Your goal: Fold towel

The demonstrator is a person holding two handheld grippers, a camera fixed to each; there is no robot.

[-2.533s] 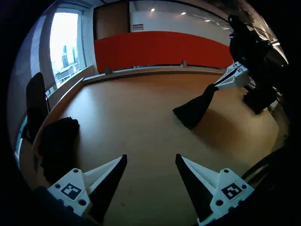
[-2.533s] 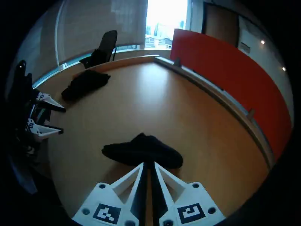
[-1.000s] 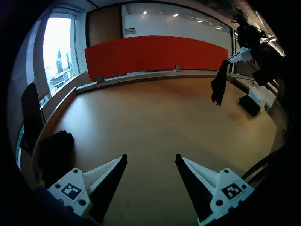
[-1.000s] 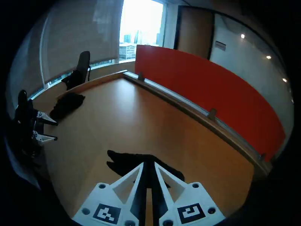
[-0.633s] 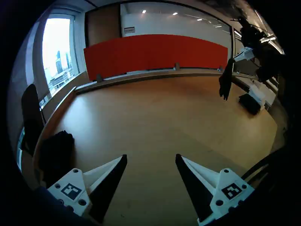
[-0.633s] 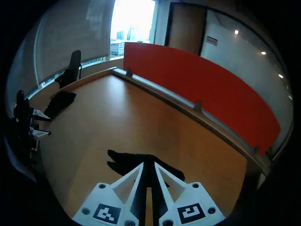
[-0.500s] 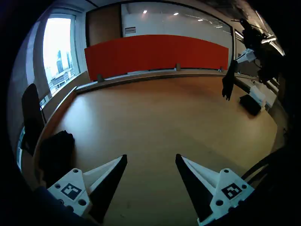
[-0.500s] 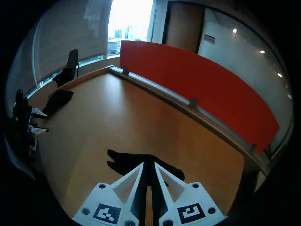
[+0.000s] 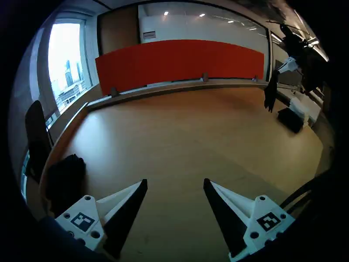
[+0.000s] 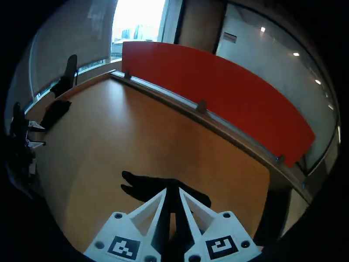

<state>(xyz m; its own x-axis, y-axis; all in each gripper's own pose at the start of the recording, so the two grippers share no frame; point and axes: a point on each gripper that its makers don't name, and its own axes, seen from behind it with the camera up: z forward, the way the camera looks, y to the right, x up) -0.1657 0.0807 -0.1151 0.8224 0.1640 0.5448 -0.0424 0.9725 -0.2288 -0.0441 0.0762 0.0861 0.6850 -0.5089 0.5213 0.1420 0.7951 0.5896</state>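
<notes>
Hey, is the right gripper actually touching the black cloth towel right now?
Touching. The right gripper view shows the right gripper with fingers closed on the black cloth towel, which spreads out past their tips.

Daylight pours through the window (image 9: 65, 65), blown out to white in both views, and lays a pale sheen on the tabletop (image 9: 174, 131). Small ceiling lights (image 9: 202, 15) add little. The fisheye bends the edges; the dark heap (image 9: 65, 179) near the rim, perhaps cloth, shows no detail.
</notes>
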